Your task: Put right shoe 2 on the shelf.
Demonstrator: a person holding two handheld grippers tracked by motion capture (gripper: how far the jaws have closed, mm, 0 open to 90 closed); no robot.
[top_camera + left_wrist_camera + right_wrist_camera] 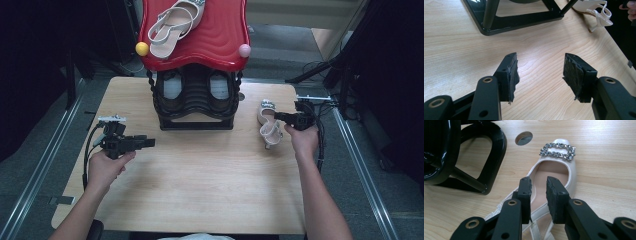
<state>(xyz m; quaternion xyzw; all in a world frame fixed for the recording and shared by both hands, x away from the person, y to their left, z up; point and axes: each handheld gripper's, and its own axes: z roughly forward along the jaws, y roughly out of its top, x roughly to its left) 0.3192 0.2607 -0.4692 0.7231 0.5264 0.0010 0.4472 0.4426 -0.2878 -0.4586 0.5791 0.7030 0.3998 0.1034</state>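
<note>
A white slingback shoe (269, 125) with a sparkling buckle lies on the wooden table (200, 175), right of the black rack (195, 107). My right gripper (280, 118) hovers just over its open middle. In the right gripper view the jaws (539, 183) stand a small gap apart above the insole (551, 168), pressing on nothing. The matching shoe (175, 25) lies on the rack's red top (220, 40). My left gripper (150, 142) points right over bare wood at the table's left, jaws wide apart and empty (540, 66). The shoe (596, 10) appears far off in that view.
A yellow ball (142, 48) and a pink ball (244, 50) cap the red top's front corners. Dark shoes (172, 87) sit inside the rack. A round hole (524, 138) lies in the table near the rack's foot (491, 147). Metal rails flank the table.
</note>
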